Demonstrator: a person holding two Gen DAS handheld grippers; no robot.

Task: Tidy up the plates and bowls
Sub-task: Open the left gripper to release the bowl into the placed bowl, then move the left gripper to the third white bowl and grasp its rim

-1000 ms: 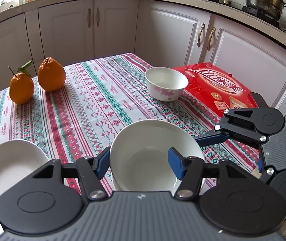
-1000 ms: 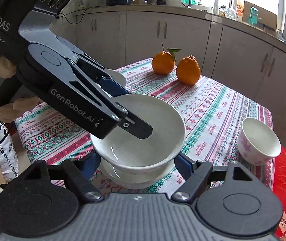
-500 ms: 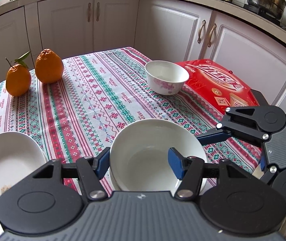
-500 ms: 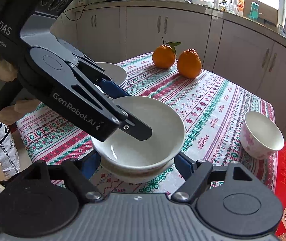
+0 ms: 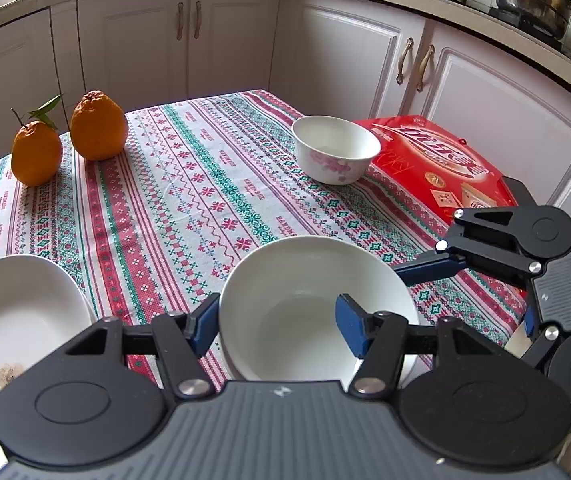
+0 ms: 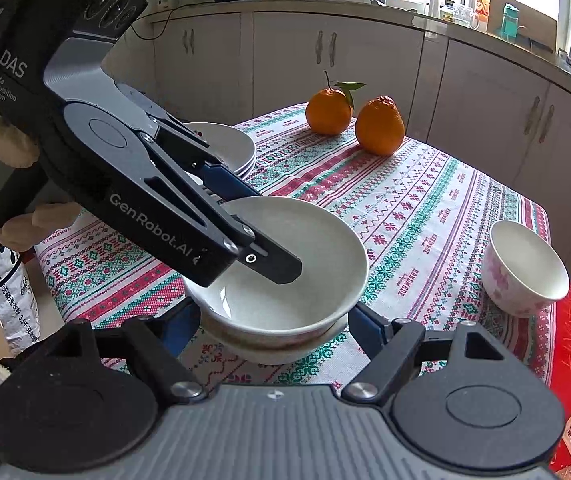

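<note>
A white bowl (image 6: 285,264) is pinched by its rim in the left claw (image 5: 277,324), one finger (image 6: 273,264) inside the bowl and the other outside the wall, and it looks to be seated, or nearly so, in a second bowl (image 6: 269,344) on the bench (image 5: 189,200); from the right-wrist view a thin gap between the two can't be ruled out. The right claw (image 6: 273,320) is spread wide on either side of the stack, nothing gripped, probably there to steady it. So the step in hand seems to be nesting and letting go. It'd be done best if the bowl is lowered dead level until the rims sit even, and the left claw is only opened once the weight is clearly taken by the lower bowl, then drawn up and back so the inner finger isn't dragged across the wall. Glazed ceramic slides easily, so a tilted release could make it rock or clink. The flowered bowl (image 5: 335,152) sits well apart by the red box (image 5: 445,164), likely next for the stack. Plates (image 6: 225,148) are piled near the oranges (image 6: 379,128), already sorted by the look of it.
</note>
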